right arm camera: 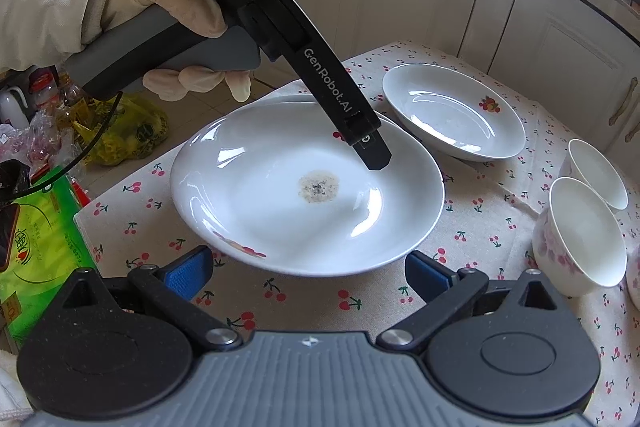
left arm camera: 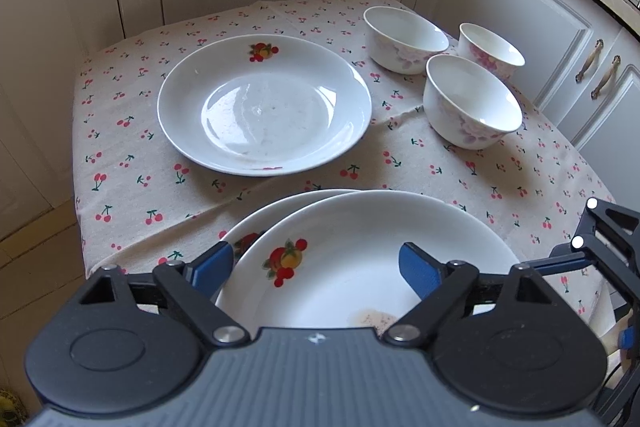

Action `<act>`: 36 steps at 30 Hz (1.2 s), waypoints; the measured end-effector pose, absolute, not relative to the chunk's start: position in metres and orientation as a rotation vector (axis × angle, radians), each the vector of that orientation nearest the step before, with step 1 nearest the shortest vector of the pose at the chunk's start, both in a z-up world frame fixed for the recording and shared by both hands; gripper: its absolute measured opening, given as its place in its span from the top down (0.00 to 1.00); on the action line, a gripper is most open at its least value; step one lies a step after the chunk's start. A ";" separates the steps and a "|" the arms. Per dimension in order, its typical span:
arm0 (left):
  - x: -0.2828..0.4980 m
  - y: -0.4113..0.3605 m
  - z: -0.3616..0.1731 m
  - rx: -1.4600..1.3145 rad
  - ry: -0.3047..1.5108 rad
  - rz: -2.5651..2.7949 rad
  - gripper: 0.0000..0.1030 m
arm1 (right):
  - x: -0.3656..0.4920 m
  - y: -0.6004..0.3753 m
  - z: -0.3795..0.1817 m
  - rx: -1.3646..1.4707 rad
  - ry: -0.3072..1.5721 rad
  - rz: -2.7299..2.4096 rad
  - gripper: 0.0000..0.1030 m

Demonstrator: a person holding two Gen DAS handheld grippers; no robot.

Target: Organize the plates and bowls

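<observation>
Hovering spread wide, left gripper [left arm camera: 316,269] over the stacked top plate [left arm camera: 360,259], right gripper [right arm camera: 308,269] likewise parted just short of its rim, gripping nothing. Hiding most of the lower plate [left arm camera: 256,227] beneath; holding only a brownish residue patch [right arm camera: 319,188] at centre. Sitting apart on the cherry tablecloth [left arm camera: 120,147]: third plate [left arm camera: 264,103] and three bowls [left arm camera: 472,103], nothing visible inside.
</observation>
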State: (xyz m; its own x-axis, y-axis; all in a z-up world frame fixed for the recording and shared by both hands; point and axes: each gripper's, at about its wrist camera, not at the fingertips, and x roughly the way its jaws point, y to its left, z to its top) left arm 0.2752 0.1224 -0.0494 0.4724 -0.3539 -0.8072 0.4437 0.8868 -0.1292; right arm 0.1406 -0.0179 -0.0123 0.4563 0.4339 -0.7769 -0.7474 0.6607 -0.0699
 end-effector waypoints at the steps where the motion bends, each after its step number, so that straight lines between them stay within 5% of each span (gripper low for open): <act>1: 0.274 0.122 -0.050 0.105 0.954 -0.485 0.12 | 0.140 -0.019 -0.012 -0.439 0.808 0.754 0.00; 20: 0.260 0.119 -0.045 0.127 0.872 -0.439 0.10 | 0.131 -0.062 -0.002 -0.381 0.787 0.652 0.00; 36: 0.190 0.093 0.010 0.158 0.745 -0.452 0.09 | 0.118 -0.100 0.038 -0.326 0.650 0.602 0.00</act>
State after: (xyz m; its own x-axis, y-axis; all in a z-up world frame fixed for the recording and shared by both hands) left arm 0.1898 0.0935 0.0098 0.6448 -0.3399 -0.6847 0.4502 0.8927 -0.0192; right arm 0.1180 -0.1004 0.0380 0.6360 0.4182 -0.6485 -0.6147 0.7826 -0.0982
